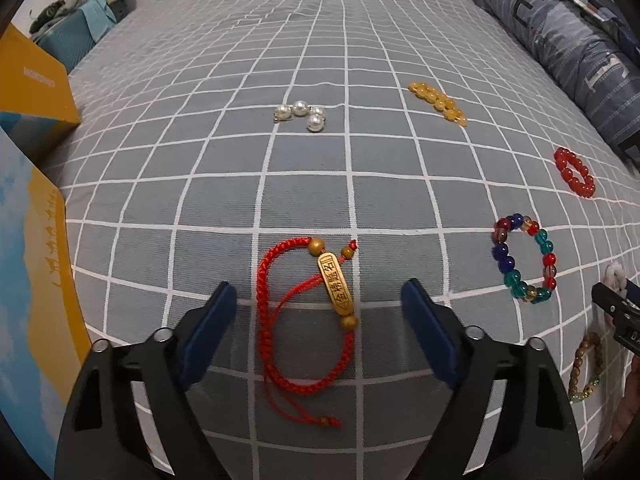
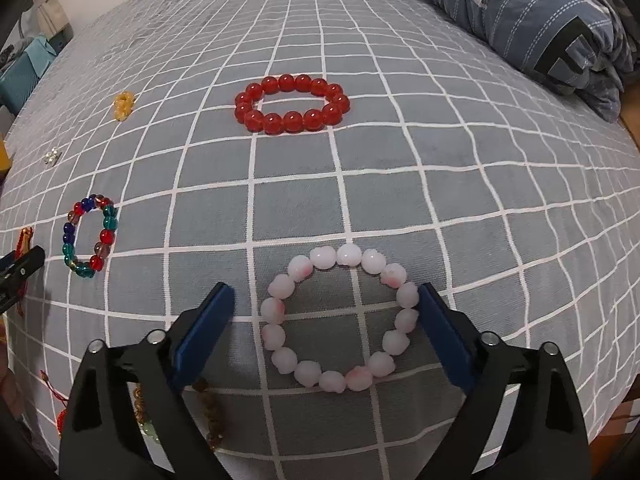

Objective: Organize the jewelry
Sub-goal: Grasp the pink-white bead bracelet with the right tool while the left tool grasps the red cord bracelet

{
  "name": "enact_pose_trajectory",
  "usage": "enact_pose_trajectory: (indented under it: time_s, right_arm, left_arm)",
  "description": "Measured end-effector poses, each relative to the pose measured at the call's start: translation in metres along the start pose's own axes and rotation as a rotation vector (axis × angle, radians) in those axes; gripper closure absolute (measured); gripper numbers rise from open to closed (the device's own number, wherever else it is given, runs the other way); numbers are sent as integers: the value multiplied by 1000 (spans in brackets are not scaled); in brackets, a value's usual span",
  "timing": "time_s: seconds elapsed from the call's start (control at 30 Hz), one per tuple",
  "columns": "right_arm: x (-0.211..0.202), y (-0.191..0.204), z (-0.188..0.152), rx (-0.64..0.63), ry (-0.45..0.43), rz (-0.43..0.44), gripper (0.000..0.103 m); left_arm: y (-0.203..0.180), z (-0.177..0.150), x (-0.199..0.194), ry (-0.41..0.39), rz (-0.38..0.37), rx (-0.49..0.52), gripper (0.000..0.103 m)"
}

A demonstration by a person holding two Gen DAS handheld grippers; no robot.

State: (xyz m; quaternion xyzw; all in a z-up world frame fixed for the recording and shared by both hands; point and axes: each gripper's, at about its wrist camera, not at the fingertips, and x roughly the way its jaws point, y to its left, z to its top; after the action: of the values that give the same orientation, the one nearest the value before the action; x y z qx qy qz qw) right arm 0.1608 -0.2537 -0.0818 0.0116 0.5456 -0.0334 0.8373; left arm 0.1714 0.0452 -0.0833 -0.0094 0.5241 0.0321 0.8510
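Note:
My left gripper [image 1: 318, 304] is open, its fingers on either side of a red braided cord bracelet [image 1: 266, 320] with a gold plate, lying on the grey checked bedsheet [image 1: 200, 184]. My right gripper [image 2: 326, 300] is open around a pale pink bead bracelet [image 2: 276, 336] on the sheet; its right pad is against the beads. A red bead bracelet [image 2: 292, 103], a multicolour bead bracelet [image 2: 105, 236], a yellow bead bracelet [image 1: 438, 103], pearls [image 1: 301, 114] and a brown bead bracelet [image 2: 210, 408] also lie on the sheet.
A folded blue quilt [image 1: 560, 36] runs along the right side of the bed. Yellow and blue boxes [image 1: 36, 92] stand at the left edge. Teal fabric and clutter [image 1: 76, 28] sit beyond the far left corner.

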Motion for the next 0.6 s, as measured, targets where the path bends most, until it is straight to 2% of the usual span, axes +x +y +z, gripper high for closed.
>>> enact_pose_trajectory:
  time_s: [0.07,0.13,0.2,0.23,0.27,0.33,0.37,0.4,0.6]
  right_arm:
    - [0,2,0,-7,-1,-2,23]
    - [-2,6,-1,-23,0,-7,33]
    - [-4,8,-2,-35,1,-2,41]
    - [-4,8,-2,-37,1,-1,47]
    - [-4,10,-2,-40,0,1,51]
    - [-5,12,-2,-42,0,13,72]
    - [-6,12,-2,-41,-2,12,81]
    - [-6,12,-3,-39,-5,9,84]
    - [-12,13,-3,-29,-25,3,84]
  left_arm:
    - [-2,-1,-2,-3,-3,6,31]
    - [-5,-3,-3,-10,-13,26,39]
    - [-7,-5,-6,-8,-28,28,52]
    - [-9,-4,-8,-4,-35,27,55]
    - [-9,-3,-8,-3,-37,27,64]
    - [-10,-5,-11,1,-53,28,75]
    - [-11,-6,-13,0,-57,32,87]
    - [-12,-7,-16,-3,-58,35,90]
    - [-12,-9,-21,-24,-72,39,92]
